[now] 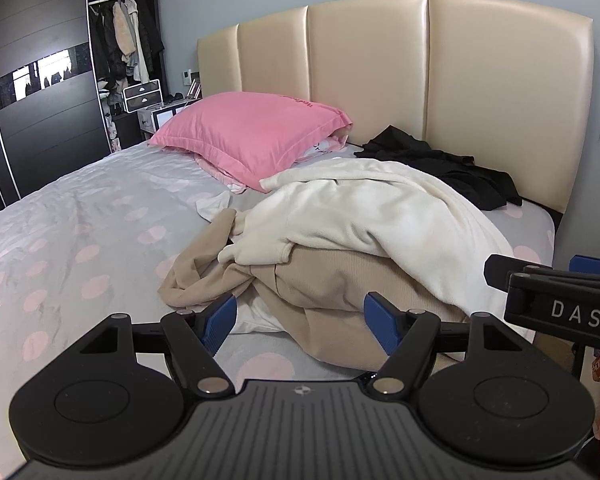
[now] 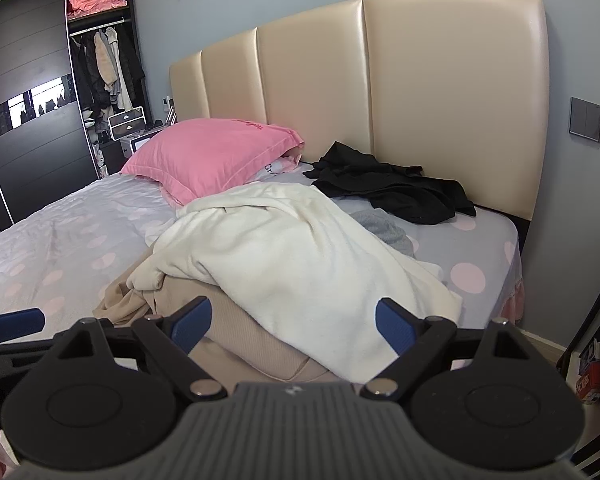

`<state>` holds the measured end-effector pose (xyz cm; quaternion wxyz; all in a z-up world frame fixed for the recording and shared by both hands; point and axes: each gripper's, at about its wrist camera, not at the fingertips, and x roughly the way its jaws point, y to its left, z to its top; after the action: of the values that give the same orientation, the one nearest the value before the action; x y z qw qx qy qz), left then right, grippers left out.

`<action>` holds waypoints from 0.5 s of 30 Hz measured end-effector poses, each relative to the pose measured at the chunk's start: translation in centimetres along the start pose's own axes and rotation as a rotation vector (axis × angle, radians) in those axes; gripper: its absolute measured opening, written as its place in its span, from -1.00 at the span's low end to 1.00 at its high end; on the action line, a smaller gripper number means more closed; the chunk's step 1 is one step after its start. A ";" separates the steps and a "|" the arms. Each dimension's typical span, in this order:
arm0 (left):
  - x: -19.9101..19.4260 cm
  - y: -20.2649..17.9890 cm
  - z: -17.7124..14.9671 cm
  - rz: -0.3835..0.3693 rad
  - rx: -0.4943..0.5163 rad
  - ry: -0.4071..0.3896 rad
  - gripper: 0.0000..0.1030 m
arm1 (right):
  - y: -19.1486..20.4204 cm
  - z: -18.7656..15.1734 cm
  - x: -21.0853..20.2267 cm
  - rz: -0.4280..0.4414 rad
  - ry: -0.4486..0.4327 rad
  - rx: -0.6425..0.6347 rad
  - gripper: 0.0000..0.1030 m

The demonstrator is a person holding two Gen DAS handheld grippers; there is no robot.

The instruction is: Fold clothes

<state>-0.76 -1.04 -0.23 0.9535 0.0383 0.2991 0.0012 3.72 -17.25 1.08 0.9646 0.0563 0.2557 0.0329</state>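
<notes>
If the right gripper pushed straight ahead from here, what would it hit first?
Most likely the white garment, which fills the gap ahead of the open right gripper and drapes over the beige garment. Depth is unclear, so the beige edge might come first.

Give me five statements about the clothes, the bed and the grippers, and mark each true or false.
1. The cream garment lies on top of the beige garment. True.
2. The left gripper is shut on the beige garment. False: it is open, holding nothing.
3. The black garment lies near the headboard. True.
4. The pillow is blue. False: it is pink.
5. The right gripper is open. True.
</notes>
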 end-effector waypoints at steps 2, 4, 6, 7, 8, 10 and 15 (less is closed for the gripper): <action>0.0 0.0 0.0 -0.003 0.000 0.003 0.35 | 0.0 0.0 0.0 0.000 -0.001 -0.001 0.76; 0.1 0.0 -0.1 -0.007 -0.002 0.007 0.35 | 0.0 0.0 -0.1 0.000 -0.002 -0.002 0.76; 0.1 0.1 -0.1 -0.006 -0.004 0.011 0.35 | 0.0 0.0 -0.1 0.002 -0.003 -0.002 0.76; 0.1 0.1 -0.1 -0.006 -0.005 0.013 0.35 | -0.1 0.0 -0.2 0.001 -0.004 -0.003 0.76; 0.1 0.1 -0.1 -0.005 -0.008 0.015 0.35 | 0.0 -0.1 -0.2 0.001 -0.004 -0.003 0.76; 0.1 0.1 -0.1 -0.007 -0.016 0.019 0.35 | 0.0 -0.1 -0.2 0.000 -0.005 -0.003 0.76; 0.2 0.1 -0.1 -0.001 -0.015 0.024 0.35 | -0.2 0.0 -0.2 0.002 -0.004 -0.004 0.76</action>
<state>-0.67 -0.96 -0.38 0.9500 0.0309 0.3107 0.0033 3.52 -17.45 1.14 0.9652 0.0546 0.2535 0.0342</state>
